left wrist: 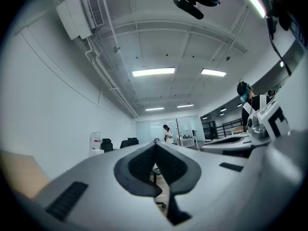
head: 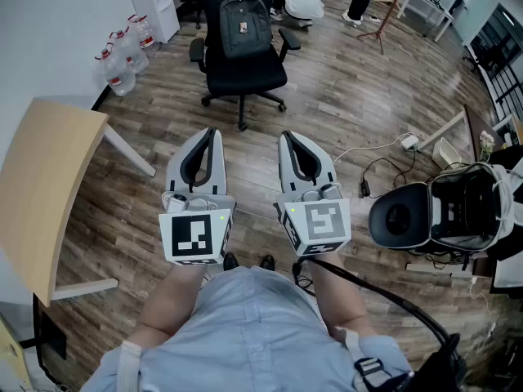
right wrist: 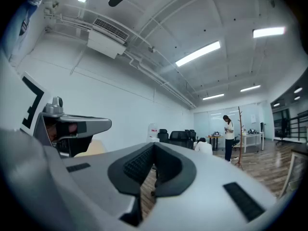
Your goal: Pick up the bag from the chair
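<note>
Wood floor (head: 351, 96) of an open office, head view: a dark bag (head: 244, 24) sits on the black chair (head: 245, 76) at the far end, well apart from the left gripper (head: 212, 132) and right gripper (head: 286, 136) held near. Left gripper view: jaws pressed together, nothing between. Right gripper view: jaws likewise clenched, empty.

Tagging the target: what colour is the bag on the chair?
Dark grey bag, on the black chair; the head view shows it best.
</note>
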Demonstrator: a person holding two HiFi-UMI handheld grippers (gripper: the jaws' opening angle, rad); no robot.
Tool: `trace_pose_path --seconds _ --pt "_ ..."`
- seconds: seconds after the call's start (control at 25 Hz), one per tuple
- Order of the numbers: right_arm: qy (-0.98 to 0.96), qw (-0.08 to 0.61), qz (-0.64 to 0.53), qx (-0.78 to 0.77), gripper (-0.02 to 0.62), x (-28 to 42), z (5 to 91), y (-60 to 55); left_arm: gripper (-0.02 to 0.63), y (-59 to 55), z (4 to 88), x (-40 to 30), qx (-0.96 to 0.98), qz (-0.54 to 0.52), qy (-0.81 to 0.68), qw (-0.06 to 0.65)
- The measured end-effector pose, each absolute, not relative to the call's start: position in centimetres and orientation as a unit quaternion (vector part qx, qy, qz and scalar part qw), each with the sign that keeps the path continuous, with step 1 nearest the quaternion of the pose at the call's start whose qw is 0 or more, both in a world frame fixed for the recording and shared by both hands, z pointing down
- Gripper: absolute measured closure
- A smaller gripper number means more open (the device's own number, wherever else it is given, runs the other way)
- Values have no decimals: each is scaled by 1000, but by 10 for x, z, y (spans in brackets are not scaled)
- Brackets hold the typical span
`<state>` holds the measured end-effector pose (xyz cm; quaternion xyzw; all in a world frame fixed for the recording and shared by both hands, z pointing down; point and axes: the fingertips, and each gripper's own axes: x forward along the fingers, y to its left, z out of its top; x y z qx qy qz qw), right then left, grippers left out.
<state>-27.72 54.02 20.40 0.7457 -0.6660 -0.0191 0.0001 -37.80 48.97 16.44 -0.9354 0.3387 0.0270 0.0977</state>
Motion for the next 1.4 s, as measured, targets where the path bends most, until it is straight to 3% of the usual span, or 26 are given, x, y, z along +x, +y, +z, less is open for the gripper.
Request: trace_pose_path --seconds 0.88,1.4 --pt "-678 -6 14 735 594 -221 233 537 604 485 199 -329 -931 -8 357 80" --pt "-664 0 21 747 594 -172 247 409 604 356 216 -285 -933 -10 352 69"
